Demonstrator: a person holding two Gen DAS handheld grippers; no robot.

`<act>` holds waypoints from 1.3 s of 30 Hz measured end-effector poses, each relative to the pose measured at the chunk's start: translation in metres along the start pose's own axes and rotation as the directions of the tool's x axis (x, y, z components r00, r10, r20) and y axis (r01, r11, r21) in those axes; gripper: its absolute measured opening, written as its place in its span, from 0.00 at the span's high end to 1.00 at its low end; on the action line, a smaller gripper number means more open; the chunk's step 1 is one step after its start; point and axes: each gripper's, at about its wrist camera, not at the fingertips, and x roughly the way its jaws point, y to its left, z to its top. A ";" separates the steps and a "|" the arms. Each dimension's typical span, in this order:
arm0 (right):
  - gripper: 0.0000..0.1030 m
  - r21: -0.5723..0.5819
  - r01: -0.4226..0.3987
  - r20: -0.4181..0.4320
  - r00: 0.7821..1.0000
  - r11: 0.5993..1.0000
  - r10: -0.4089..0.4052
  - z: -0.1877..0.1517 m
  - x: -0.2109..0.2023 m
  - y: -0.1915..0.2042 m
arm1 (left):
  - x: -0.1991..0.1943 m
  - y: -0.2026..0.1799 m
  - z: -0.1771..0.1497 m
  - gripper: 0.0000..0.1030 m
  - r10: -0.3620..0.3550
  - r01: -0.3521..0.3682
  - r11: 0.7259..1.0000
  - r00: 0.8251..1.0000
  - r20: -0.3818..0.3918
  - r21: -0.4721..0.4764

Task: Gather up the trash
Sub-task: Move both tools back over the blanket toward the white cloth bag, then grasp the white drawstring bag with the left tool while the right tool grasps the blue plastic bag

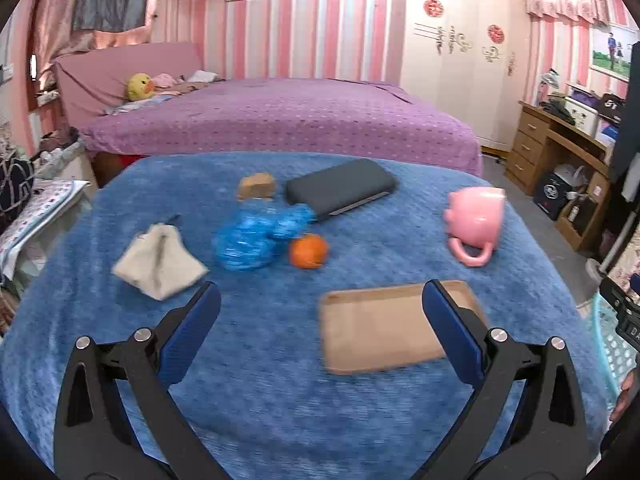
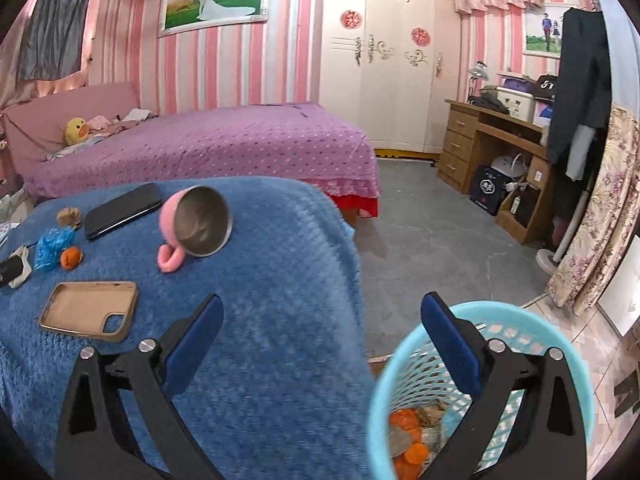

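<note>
We are holding both grippers, left gripper and right gripper, spread apart and empty; crinkly blue plastic is lying mid-frame beyond the left one, and the latticed basket is sitting lower right.

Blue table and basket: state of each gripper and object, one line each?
left gripper: open, empty
right gripper: open, empty, over basket rim
pink mug: on its side, empty
phone case: flat, empty, inside up
black phone: flat, screen dark
blue plastic bag: crumpled, on table
orange peel: on table
basket: upright, holds some trash
</note>
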 end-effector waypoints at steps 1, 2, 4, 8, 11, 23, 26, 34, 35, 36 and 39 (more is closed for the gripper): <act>0.06 0.000 -0.005 -0.005 1.000 1.000 0.005 -0.001 0.001 0.003 | 0.001 0.005 0.000 0.05 0.008 -0.008 1.000 1.000 0.000 -0.002; 0.06 -0.003 -0.006 -0.007 1.000 1.000 0.006 -0.002 0.001 0.005 | 0.002 0.012 0.000 0.05 0.015 -0.015 1.000 1.000 -0.001 -0.004; 0.06 -0.017 -0.002 -0.011 1.000 1.000 0.002 -0.004 0.002 0.012 | 0.002 0.023 0.001 0.05 0.026 -0.026 1.000 1.000 -0.005 -0.007; 0.06 -0.027 0.001 -0.016 1.000 1.000 -0.002 -0.007 0.002 0.021 | 0.004 0.045 0.000 0.05 0.069 -0.069 0.998 0.998 -0.005 0.000; 0.06 -0.023 -0.007 -0.028 1.000 1.000 0.007 -0.009 0.004 0.026 | 0.009 0.063 -0.001 0.05 0.084 -0.085 0.996 0.996 -0.023 -0.021; 0.06 -0.062 -0.038 -0.026 0.999 0.997 0.036 -0.005 0.005 0.061 | 0.034 0.124 0.000 0.05 0.147 -0.155 0.984 0.985 -0.093 -0.086; 0.06 -0.071 -0.043 -0.032 0.999 0.997 0.041 -0.006 0.007 0.072 | 0.040 0.136 -0.001 0.05 0.163 -0.174 0.980 0.981 -0.108 -0.094; 0.06 -0.110 -0.041 -0.079 0.996 0.993 0.033 -0.013 0.021 0.093 | 0.056 0.161 -0.005 0.05 0.204 -0.221 0.970 0.966 -0.157 -0.100; 0.06 -0.117 -0.038 -0.081 0.996 0.992 0.029 -0.014 0.022 0.095 | 0.059 0.165 -0.006 0.05 0.200 -0.221 0.968 0.965 -0.168 -0.116; 0.06 -0.125 -0.036 -0.083 0.996 0.992 0.026 -0.014 0.023 0.097 | 0.063 0.169 -0.006 0.06 0.186 -0.212 0.967 0.966 -0.180 -0.138; 0.06 -0.142 -0.039 -0.088 0.996 0.989 0.026 -0.014 0.024 0.103 | 0.070 0.175 -0.003 0.06 0.145 -0.180 0.967 0.971 -0.189 -0.183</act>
